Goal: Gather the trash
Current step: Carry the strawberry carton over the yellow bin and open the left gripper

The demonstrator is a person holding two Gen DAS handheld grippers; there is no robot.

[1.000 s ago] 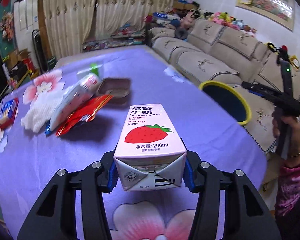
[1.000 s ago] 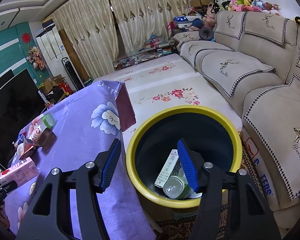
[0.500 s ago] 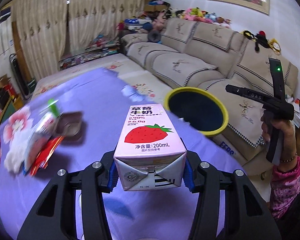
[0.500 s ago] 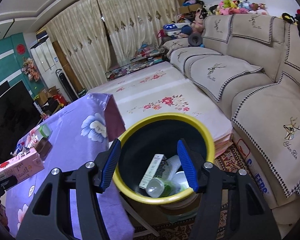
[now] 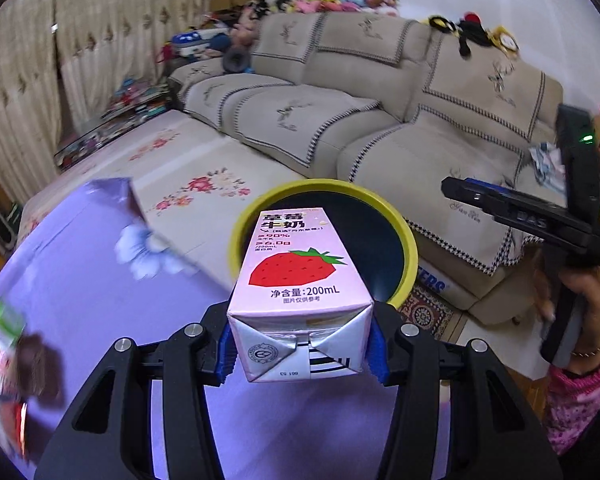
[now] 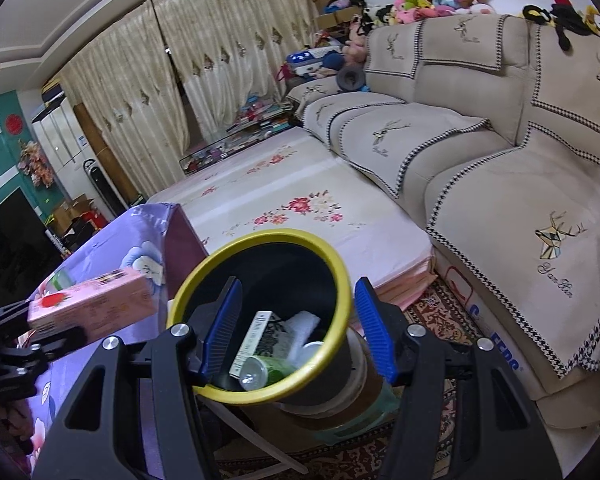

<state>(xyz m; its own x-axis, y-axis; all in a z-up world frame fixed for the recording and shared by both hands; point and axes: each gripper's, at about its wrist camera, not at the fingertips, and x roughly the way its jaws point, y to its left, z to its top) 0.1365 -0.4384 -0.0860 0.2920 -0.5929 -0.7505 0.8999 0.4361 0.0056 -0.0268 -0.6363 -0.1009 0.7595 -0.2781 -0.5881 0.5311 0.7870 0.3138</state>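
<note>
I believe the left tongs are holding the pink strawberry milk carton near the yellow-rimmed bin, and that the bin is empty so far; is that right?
Not quite: the bin is not empty. The right wrist view shows a green can, a flat box and other trash inside. The rest stands: the left tongs hold the strawberry milk carton near it.

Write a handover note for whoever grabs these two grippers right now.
Left gripper: jaws shut on the pink strawberry milk carton, held above the purple tablecloth's edge, short of the yellow-rimmed bin.
Right gripper: open, holding nothing, hovering over the bin.
Done: a green can, a flat box and other bits already lie in the bin.
Left: drop the carton in the bin, then fetch the blurred wrappers on the table.
</note>
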